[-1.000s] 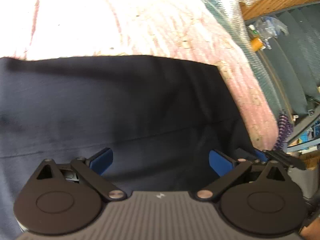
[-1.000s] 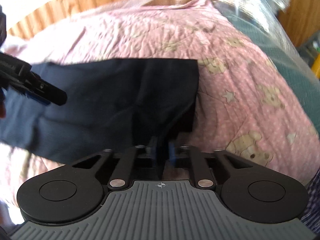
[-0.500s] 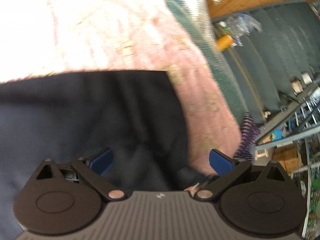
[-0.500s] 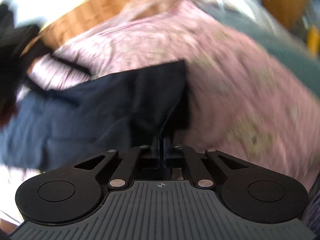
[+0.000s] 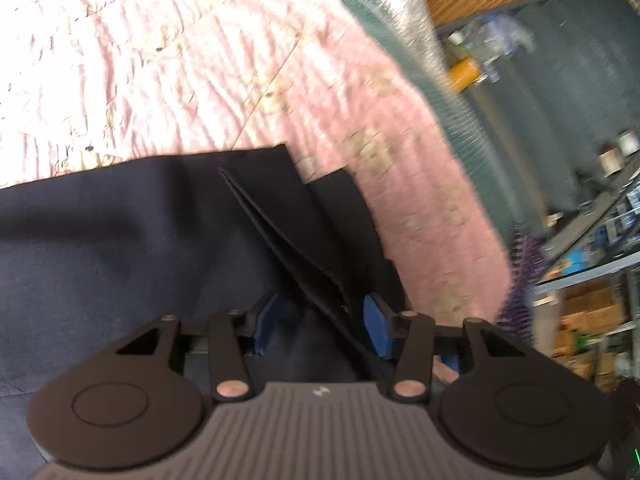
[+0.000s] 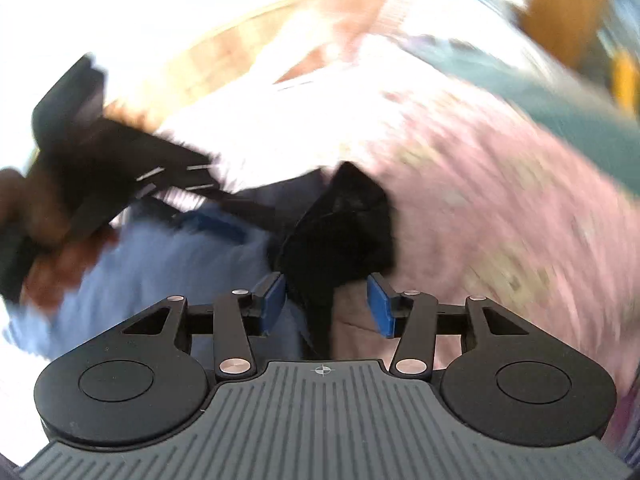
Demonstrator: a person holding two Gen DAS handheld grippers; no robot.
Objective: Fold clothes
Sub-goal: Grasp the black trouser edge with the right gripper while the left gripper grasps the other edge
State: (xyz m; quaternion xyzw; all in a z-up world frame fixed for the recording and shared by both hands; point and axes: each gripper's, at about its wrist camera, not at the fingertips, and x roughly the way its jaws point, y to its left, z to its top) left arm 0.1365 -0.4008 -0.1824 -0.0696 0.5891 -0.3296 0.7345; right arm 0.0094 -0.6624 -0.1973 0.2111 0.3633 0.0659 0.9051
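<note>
A dark navy garment (image 5: 120,240) lies flat on a pink quilt (image 5: 200,60). At its right corner a raised fold (image 5: 280,232) runs down between the blue pads of my left gripper (image 5: 320,330). Those jaws are closing and stand half apart, with no pad pressing the cloth. The right wrist view is blurred. There my right gripper (image 6: 326,306) is opening, and a bunched dark corner of the garment (image 6: 340,232) sits loose between its pads. The left gripper (image 6: 236,216) reaches in from the left, held by a hand (image 6: 24,200).
The quilt drops off at the right onto a teal mattress edge under clear plastic (image 5: 400,40). Beyond it are a grey floor mat (image 5: 560,100), an orange bottle (image 5: 464,72) and cluttered shelves (image 5: 600,300). A wooden headboard (image 6: 224,64) stands behind the bed.
My left gripper slid right to the garment's corner and its wide jaws narrowed around a raised fold. My right gripper, shut on the cloth half a second ago, has rolled and parted its jaws.
</note>
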